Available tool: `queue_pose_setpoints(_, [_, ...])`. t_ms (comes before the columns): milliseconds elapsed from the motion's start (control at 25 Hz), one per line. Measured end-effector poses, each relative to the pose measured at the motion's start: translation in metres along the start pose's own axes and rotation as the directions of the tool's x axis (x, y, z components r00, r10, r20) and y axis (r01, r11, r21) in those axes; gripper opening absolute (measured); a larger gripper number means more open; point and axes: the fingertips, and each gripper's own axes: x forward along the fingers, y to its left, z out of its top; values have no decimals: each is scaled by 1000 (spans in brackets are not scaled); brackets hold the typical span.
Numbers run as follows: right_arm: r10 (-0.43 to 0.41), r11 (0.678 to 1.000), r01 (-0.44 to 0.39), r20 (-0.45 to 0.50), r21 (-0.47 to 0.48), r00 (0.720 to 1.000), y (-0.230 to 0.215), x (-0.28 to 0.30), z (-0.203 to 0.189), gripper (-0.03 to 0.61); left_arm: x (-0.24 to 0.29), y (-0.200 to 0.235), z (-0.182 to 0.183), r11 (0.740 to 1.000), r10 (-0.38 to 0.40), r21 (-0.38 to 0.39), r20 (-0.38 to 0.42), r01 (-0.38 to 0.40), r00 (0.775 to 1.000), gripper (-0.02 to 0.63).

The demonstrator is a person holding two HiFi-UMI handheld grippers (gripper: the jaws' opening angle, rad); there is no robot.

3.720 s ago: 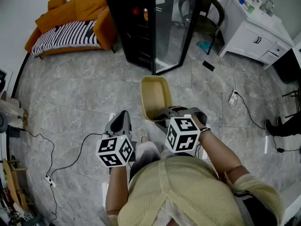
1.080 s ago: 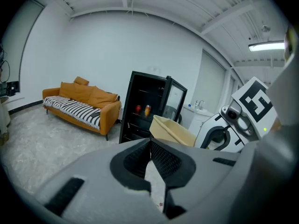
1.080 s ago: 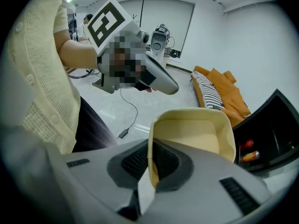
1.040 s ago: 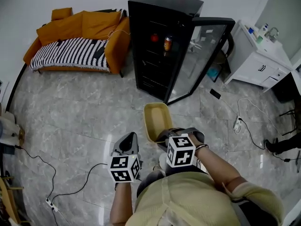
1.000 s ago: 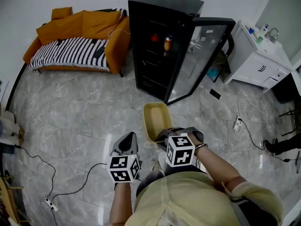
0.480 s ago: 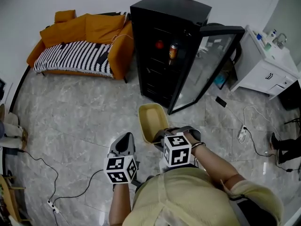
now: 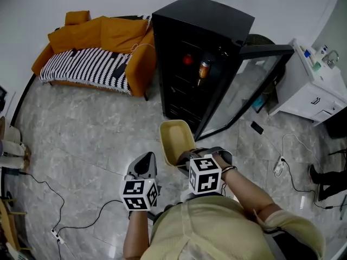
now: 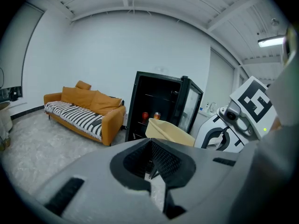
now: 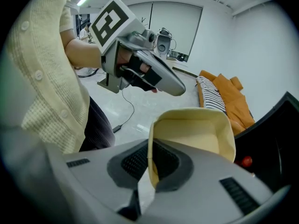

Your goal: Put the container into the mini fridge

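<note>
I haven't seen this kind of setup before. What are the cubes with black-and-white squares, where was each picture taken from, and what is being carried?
There is no robot here. A person holds a two-jaw gripper in each hand, and the patterned cubes are part of those grippers.

The head view looks down from a camera on the person's head and shows the left gripper and the right gripper. The other two views come from cameras riding on each gripper, looking along its jaws.

The right gripper is shut on the near rim of an empty beige container. The left gripper's jaws are together with nothing between them.

Ahead, a black mini fridge stands on the grey floor with its glass door open. An orange sofa stands beside it.
</note>
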Motion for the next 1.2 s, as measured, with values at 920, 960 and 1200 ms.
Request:
queue_pose_setpoints(920, [-6, 999, 6, -6, 45, 1000, -79, 8, 0, 29, 64, 38, 56, 994, -71, 83, 14, 69, 997, 21])
queue_pose_setpoints(960, [-7, 998, 8, -9, 56, 1000, -82, 9, 2, 29, 65, 41, 60, 993, -78, 89, 16, 76, 997, 21])
queue_pose_setpoints(1200, [-16, 991, 15, 3, 132, 1000, -106, 15, 28, 29, 76, 64, 78, 983, -152, 103, 0, 151, 988, 21])
